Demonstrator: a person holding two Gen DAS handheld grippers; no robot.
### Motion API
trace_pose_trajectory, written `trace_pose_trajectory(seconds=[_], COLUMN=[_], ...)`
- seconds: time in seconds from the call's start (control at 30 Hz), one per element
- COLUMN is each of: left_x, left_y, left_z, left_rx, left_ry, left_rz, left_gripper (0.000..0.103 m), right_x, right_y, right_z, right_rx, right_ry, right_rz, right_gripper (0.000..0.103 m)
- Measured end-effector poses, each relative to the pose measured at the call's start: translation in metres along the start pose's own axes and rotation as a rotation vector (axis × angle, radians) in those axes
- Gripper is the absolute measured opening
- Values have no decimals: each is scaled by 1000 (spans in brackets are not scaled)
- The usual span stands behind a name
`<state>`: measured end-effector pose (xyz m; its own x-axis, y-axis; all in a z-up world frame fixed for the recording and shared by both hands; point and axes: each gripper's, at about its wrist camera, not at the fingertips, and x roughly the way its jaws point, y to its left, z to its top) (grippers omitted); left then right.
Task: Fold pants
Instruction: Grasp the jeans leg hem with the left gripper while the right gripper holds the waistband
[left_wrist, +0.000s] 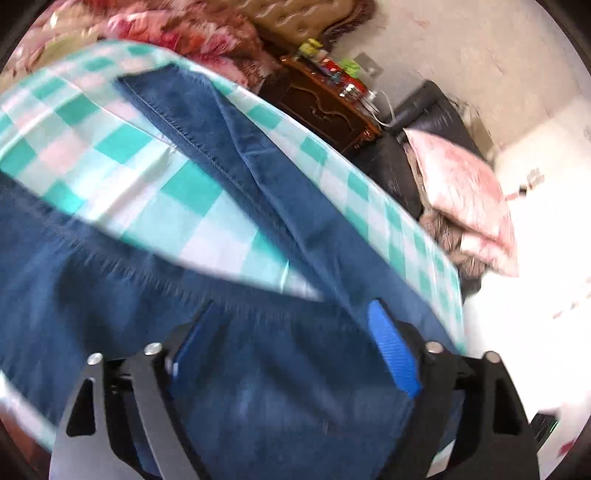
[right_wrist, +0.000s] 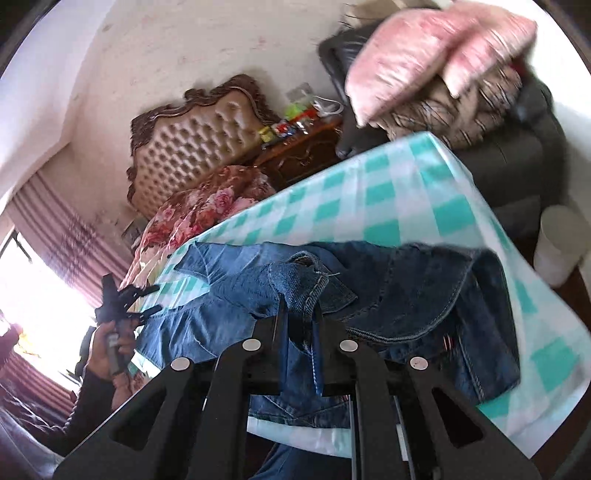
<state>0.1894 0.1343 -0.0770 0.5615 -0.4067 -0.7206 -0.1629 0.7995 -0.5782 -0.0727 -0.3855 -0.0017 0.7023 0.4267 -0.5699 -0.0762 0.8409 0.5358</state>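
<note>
While our right claw (right_wrist: 300, 314) pinches the jeans (right_wrist: 332, 280) waistband to lift a fold, our left claw (left_wrist: 295, 354) hangs spread above denim. We keep both over the worktop (right_wrist: 406, 192).

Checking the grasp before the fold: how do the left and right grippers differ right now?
The left gripper has its jaws spread wide over the jeans with nothing pinched; the right gripper is shut on a raised fold of the jeans. The left gripper's blue pads show; any pads on the right are hidden. Both are over the checked cloth.
</note>
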Motion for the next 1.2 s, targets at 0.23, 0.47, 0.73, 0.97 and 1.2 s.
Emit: trace_pose_trajectory(seconds=[0.23, 0.47, 0.73, 0.97, 1.2], left_x=[70, 118, 153, 36, -110], left_y=[45, 57, 83, 69, 119], left_z=[88, 156, 207, 182, -1], left_rx=[-231, -274, -386, -348, -313], left_ry=[8, 15, 60, -75, -118], left_rz=[-46, 66, 72, -17, -18], left_gripper=[49, 41, 18, 1, 1], right_x=[0, 1, 5, 0, -13], right_y=[-7, -19, -31, -56, -106], right_z=[12, 28, 42, 57, 21], right_rx=[7, 16, 24, 63, 224], right_ry=[-18, -23, -9, 8, 79], right_rz=[-4, -22, -53, -105, -184], right_gripper=[13, 13, 13, 13, 18])
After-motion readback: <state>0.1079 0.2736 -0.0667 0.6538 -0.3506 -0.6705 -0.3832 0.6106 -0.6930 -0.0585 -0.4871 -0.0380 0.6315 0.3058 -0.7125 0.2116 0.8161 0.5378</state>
